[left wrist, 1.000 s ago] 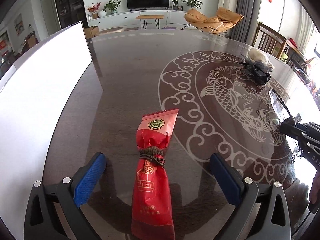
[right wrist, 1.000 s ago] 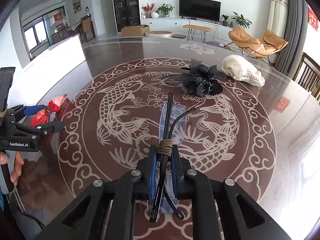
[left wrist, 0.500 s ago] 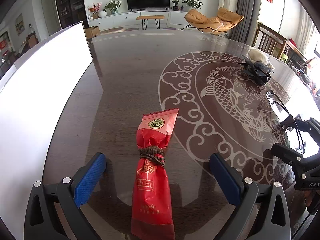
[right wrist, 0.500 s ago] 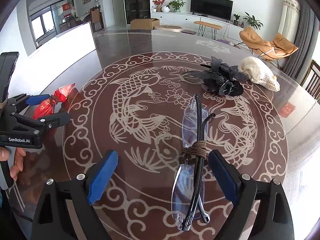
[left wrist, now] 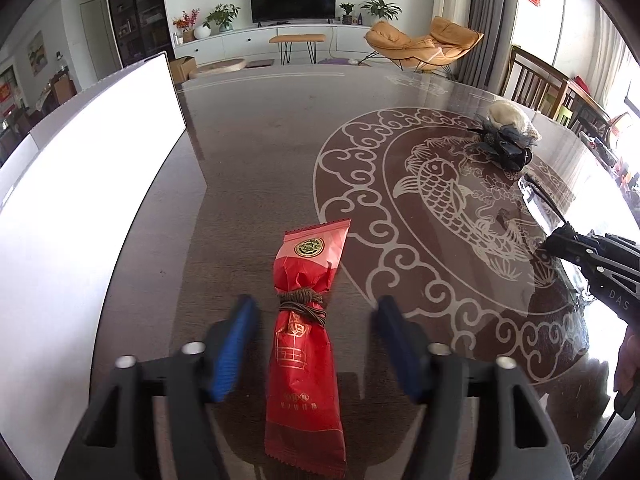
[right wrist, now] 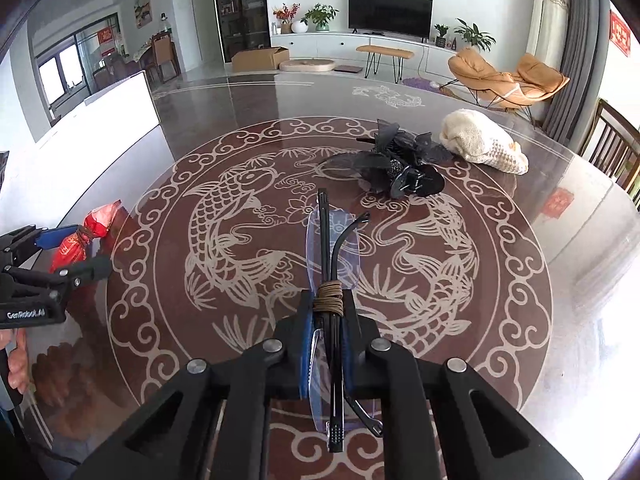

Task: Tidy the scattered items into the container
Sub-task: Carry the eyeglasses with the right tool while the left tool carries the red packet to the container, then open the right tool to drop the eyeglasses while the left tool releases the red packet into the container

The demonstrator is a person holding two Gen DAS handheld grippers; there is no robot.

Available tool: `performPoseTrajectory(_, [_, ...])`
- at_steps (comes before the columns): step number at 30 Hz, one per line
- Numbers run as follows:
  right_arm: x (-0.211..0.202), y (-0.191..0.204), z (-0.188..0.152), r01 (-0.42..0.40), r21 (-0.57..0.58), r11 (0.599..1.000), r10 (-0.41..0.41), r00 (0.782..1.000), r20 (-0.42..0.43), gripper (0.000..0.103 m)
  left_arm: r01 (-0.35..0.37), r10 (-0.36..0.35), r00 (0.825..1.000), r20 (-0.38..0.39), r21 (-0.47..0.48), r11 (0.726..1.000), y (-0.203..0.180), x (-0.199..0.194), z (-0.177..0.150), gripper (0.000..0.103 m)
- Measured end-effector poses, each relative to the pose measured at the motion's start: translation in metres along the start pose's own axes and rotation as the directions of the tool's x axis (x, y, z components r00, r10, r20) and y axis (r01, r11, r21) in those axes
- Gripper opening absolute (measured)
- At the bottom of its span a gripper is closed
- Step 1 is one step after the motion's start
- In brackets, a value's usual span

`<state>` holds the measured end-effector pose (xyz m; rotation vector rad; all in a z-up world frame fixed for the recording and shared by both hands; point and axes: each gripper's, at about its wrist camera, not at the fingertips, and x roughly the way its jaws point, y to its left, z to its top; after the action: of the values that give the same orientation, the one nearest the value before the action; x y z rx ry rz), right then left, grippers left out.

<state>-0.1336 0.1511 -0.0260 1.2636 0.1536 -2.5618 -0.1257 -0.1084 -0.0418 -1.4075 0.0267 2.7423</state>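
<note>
A red snack packet (left wrist: 306, 344) tied with a brown cord lies on the dark table, lengthwise between the fingers of my left gripper (left wrist: 315, 308). Its jaws are closing, blurred, and a gap still shows on each side of the packet. My right gripper (right wrist: 329, 314) has closed on folded rimless glasses (right wrist: 334, 248) bound with a brown cord; both pads press on the temples. The white container (left wrist: 80, 200) stands along the left edge. The right wrist view shows the left gripper (right wrist: 80, 250) astride the packet (right wrist: 100, 220).
A black flower hair clip (right wrist: 400, 164) and a cream knitted piece (right wrist: 484, 144) lie farther back on the fish-patterned table (right wrist: 224, 220). Wooden chairs (right wrist: 616, 148) stand at the right edge. A hand (right wrist: 16, 360) holds the left gripper's handle.
The left jaws have come in from wide open toward the packet. The right gripper held the glasses, opened wide half a second ago, and is shut on them again.
</note>
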Motion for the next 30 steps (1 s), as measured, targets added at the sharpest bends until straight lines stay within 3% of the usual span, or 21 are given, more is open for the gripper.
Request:
performPoseTrajectory(3, [-0.018, -0.006, -0.007, -0.037, 0.026, 0.999, 0.036, 0.999, 0.025, 0.012, 0.088, -0.088, 0.996, 0.006, -0.071, 0.994, 0.008, -0.01, -0.006, 0.019])
performPoseTrajectory(7, [-0.053, -0.003, -0.017, -0.071, 0.013, 0.997, 0.07, 0.995, 0.076, 0.012, 0.108, -0.104, 0.993, 0.056, -0.078, 0.991, 0.003, -0.039, -0.022, 0.019])
performPoseTrajectory(12, [-0.06, 0.005, -0.034, -0.108, -0.013, 0.994, 0.108, 0.994, 0.021, 0.012, 0.14, -0.133, 0.989, 0.063, -0.12, 0.983, -0.002, -0.061, -0.047, 0.019])
performPoseTrajectory(16, [-0.071, 0.033, -0.029, -0.155, -0.067, 0.986, 0.156, 0.988, 0.019, 0.012, 0.163, -0.151, 0.983, 0.101, -0.124, 0.979, 0.009, -0.097, -0.043, 0.019])
performPoseTrajectory(19, [-0.087, 0.068, -0.005, -0.201, -0.127, 0.971, 0.209, 0.976, 0.055, 0.012, 0.16, -0.138, 0.978, 0.154, -0.141, 0.977, 0.043, -0.136, -0.029, 0.019])
performPoseTrajectory(22, [-0.104, 0.114, 0.032, -0.278, -0.185, 0.943, 0.299, 0.95, 0.095, 0.012, 0.101, -0.066, 0.977, 0.205, -0.167, 0.981, 0.097, -0.177, -0.016, 0.019])
performPoseTrajectory(25, [-0.113, 0.174, 0.076, -0.37, -0.253, 0.894, 0.406, 0.907, 0.107, 0.012, -0.003, 0.054, 0.974, 0.218, -0.23, 0.973, 0.164, -0.202, -0.012, 0.02])
performPoseTrajectory(30, [-0.1, 0.289, 0.138, -0.526, -0.323, 0.787, 0.565, 0.824, 0.035, 0.012, -0.111, 0.173, 0.977, 0.129, -0.385, 0.916, 0.271, -0.197, -0.021, 0.02])
